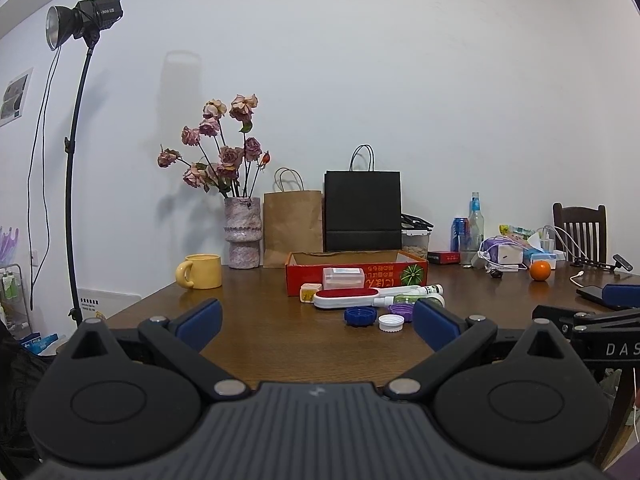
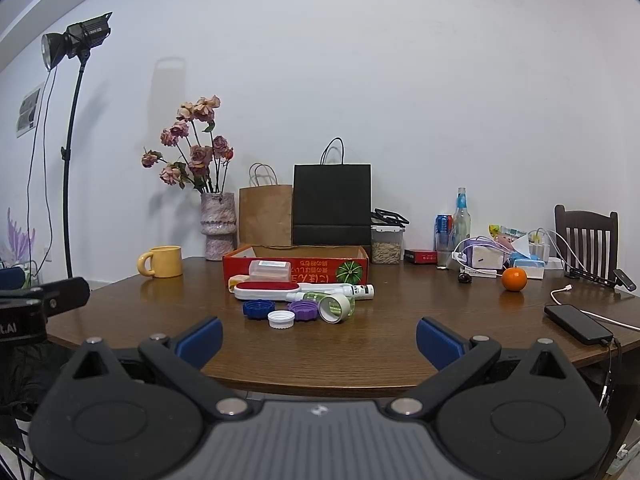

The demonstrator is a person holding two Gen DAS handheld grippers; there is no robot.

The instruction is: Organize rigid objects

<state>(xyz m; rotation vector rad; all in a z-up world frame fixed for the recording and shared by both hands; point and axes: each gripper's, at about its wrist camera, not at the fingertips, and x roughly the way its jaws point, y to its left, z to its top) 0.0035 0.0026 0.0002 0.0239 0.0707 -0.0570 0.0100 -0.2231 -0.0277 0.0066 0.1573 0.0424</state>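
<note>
A red cardboard box stands open on the brown table. In front of it lie a clear plastic case, a white brush with a red pad, a white tube, a blue cap, a white cap, a purple cap and a tipped clear jar. My left gripper hangs open over the table's near edge, short of the caps. My right gripper is open too, nothing between its fingers.
Along the back stand a yellow mug, a vase of dried roses, a brown bag and a black bag. An orange, a phone, cables, bottles and a chair crowd the right. A light stand is left.
</note>
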